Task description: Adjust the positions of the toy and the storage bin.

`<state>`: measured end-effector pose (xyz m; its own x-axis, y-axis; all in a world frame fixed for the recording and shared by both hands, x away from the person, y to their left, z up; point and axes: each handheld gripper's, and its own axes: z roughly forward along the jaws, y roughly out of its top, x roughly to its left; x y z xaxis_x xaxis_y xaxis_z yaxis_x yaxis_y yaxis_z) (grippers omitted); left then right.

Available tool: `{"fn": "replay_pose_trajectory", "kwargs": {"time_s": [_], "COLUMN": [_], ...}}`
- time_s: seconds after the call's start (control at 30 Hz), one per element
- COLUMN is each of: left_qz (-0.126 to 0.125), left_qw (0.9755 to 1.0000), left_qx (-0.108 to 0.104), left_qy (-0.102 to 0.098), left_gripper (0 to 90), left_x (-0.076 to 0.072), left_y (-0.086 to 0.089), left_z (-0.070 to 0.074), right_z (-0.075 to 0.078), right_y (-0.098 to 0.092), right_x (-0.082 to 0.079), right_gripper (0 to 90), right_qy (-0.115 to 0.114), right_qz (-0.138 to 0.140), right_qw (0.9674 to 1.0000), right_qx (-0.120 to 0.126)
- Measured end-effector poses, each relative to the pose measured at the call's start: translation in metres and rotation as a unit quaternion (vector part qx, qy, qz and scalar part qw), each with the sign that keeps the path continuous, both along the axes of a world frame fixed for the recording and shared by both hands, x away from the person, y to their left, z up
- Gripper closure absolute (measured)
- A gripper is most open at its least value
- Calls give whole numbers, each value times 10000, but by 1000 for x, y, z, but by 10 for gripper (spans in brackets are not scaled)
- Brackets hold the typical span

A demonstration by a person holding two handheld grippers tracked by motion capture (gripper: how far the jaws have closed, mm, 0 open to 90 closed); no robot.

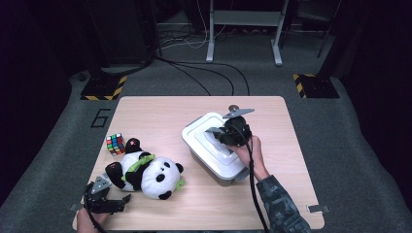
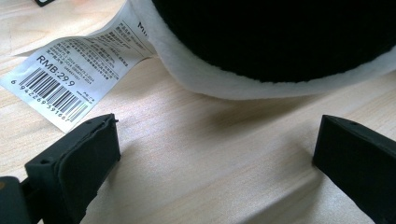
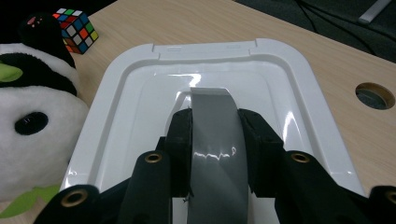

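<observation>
The right gripper (image 3: pixel 215 126) is clamped on the grey handle (image 3: pixel 212 140) that arches up from the middle of the white lid (image 3: pixel 116 93), one pad on each side of the strip. The lid sits on a white box (image 1: pixel 214 162) that stands right of the middle of the counter (image 1: pixel 282 194), turned at an angle to its edges. The person's right hand (image 1: pixel 250 153) holds that gripper from the near side of the box.

The left gripper (image 2: pixel 215 144) rests at the near left corner of the counter with its jaws wide apart and nothing between them, only bare wood. Just beyond its tips lies a plush panda (image 1: pixel 145 172), near the left edge, with its printed barcode tag (image 2: pixel 70 79) flat on the wood. A colour cube (image 1: pixel 115 144) stands just beyond the panda, close to the left edge.
</observation>
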<state>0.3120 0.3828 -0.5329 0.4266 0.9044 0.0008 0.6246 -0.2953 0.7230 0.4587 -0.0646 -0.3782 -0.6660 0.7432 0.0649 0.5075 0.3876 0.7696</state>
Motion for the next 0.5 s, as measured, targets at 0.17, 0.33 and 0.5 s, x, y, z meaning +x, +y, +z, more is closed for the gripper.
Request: {"fn": "replay_pose_trajectory", "kwargs": {"time_s": [0.17, 0.33, 0.5], "left_qz": [-1, 1, 1], "left_qw": [10000, 10000, 10000], "left_qx": [3, 0, 0], "left_qy": [1, 0, 1], "left_gripper": [2, 2, 2], "left_x": [0, 0, 0], "left_y": [0, 0, 0], "left_z": [0, 0, 0], "right_z": [-1, -1, -1], "right_y": [9, 16, 21], "right_x": [-1, 0, 3], "right_gripper": [665, 664, 664], "right_qy": [-27, -29, -22], "right_qz": [35, 64, 101], "right_qw": [10000, 10000, 9999], "right_qx": [15, 25, 29]}}
